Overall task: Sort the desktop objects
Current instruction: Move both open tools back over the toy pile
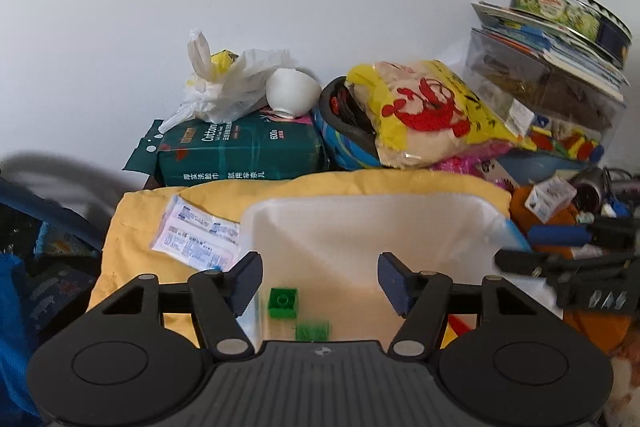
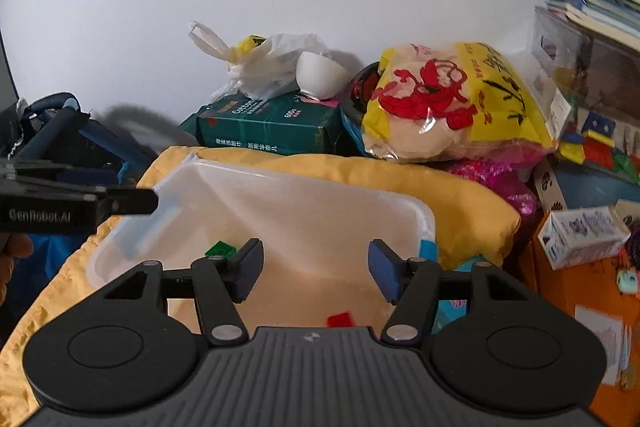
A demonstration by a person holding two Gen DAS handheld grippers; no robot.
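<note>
A clear plastic bin (image 1: 360, 215) (image 2: 280, 183) sits on a yellow cushion (image 1: 136, 227) (image 2: 460, 195). Inside it, the left wrist view shows a green brick (image 1: 283, 303) and a second, blurred green brick (image 1: 313, 331). The right wrist view shows a green brick (image 2: 219, 249) and a red brick (image 2: 340, 319) in the bin. My left gripper (image 1: 320, 283) is open and empty over the bin. My right gripper (image 2: 314, 269) is open and empty over the bin. The left gripper also shows at the left edge of the right wrist view (image 2: 72, 205).
Behind the cushion lie a green tissue pack (image 1: 240, 151), a white bowl (image 1: 292, 93), a white plastic bag (image 1: 224, 87) and a yellow snack bag (image 1: 432, 111). A stack of books and a round tin (image 1: 568, 15) rises at right. An orange surface (image 2: 580, 307) holds small boxes.
</note>
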